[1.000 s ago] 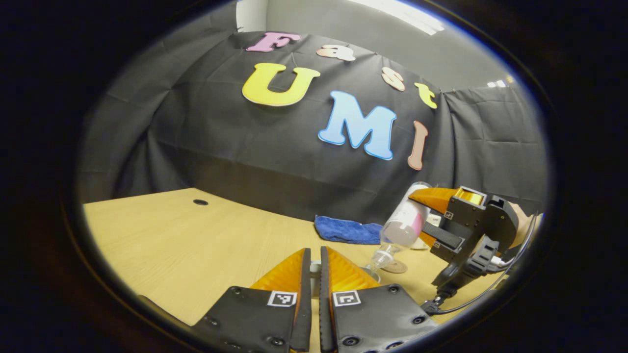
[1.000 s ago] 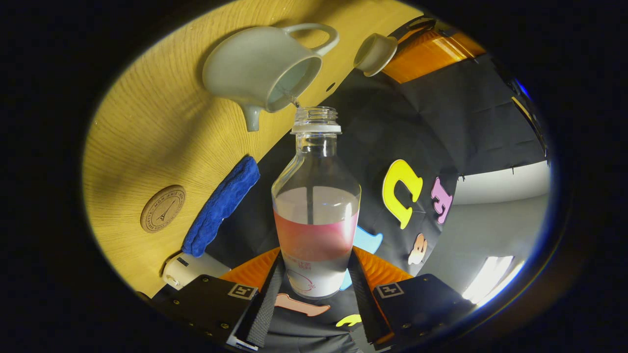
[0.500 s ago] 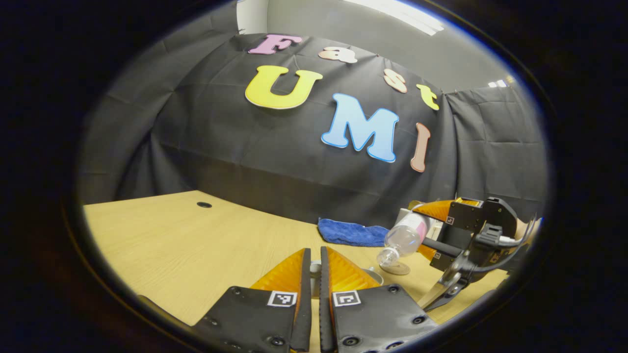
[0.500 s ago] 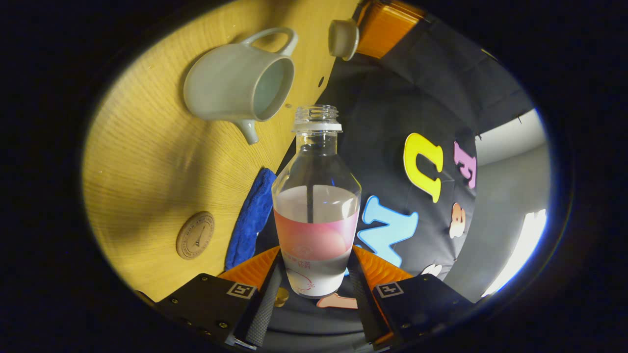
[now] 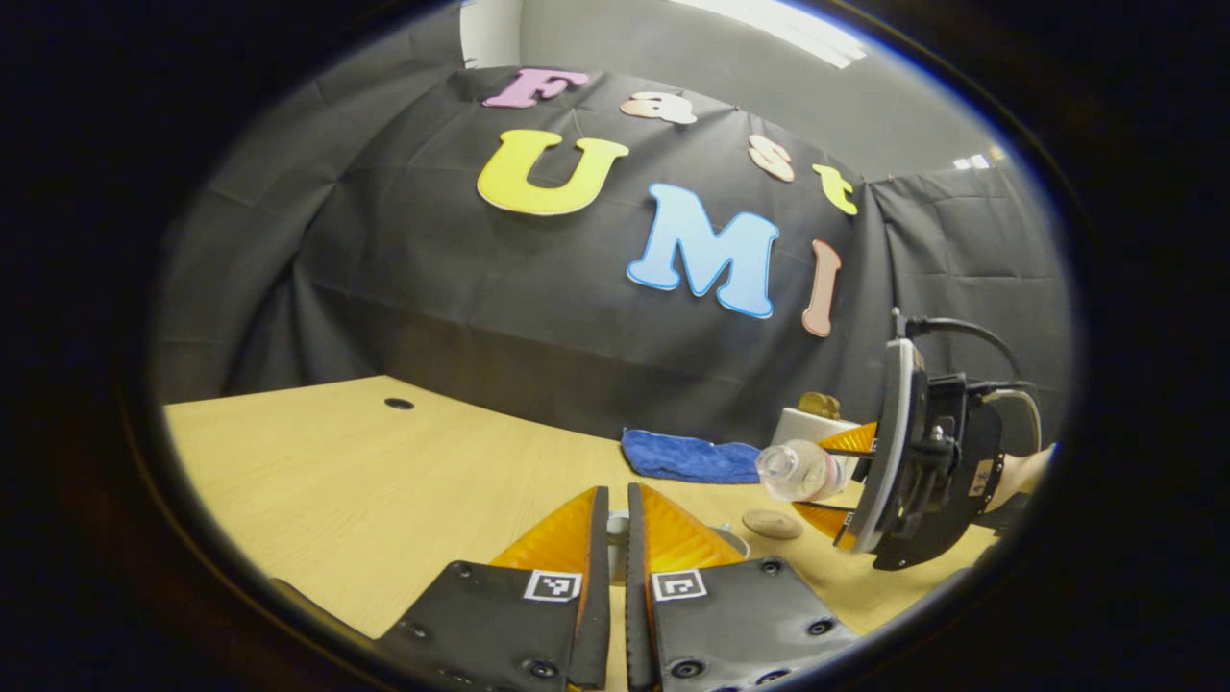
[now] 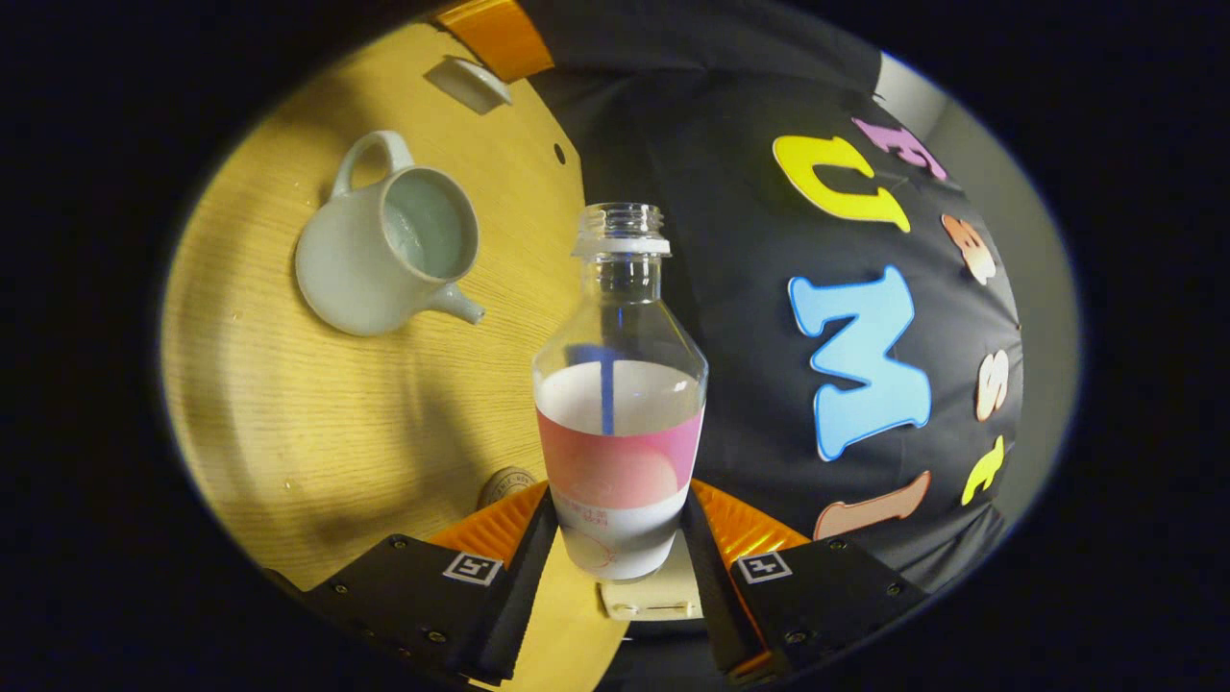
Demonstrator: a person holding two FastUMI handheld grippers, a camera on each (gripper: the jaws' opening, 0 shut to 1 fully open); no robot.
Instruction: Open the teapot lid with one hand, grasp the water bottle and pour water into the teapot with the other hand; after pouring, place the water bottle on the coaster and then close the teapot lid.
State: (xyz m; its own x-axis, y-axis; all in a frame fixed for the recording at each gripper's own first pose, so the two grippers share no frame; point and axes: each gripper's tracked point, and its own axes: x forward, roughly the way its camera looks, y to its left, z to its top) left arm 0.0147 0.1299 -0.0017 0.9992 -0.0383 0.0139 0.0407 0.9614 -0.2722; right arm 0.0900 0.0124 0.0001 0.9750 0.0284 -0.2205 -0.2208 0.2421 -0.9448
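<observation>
The right tongs (image 6: 615,538) grip the water bottle (image 6: 620,404) by its lower body, one finger pressed on each side of the pink-banded label. The bottle is uncapped, roughly half full, and lifted clear of the desk (image 6: 288,404). In the left gripper view the same bottle (image 5: 799,471) lies almost level, its open mouth pointing toward the left tongs, with the right tongs (image 5: 846,481) clamped round it near the desk's right side.

The teapot (image 6: 384,255) stands open on the desk, lid off, water visible inside, spout pointing toward the bottle and handle on the far side. It is well apart from the bottle's mouth.

The left tongs (image 5: 617,538) are clenched, fingers nearly together with something small and pale nipped between their tips; from the right gripper view that is the teapot lid (image 6: 471,82), held up off the desk beyond the teapot in the left tongs (image 6: 495,38).

The coaster (image 5: 774,524), a round wooden disc, lies bare on the desk just below the tilted bottle; in the right gripper view the coaster (image 6: 507,481) peeks out beside a right finger. A blue cloth (image 5: 687,455) lies along the desk's back edge, against the booth wall, with a pale box (image 5: 812,425) next to it.
</observation>
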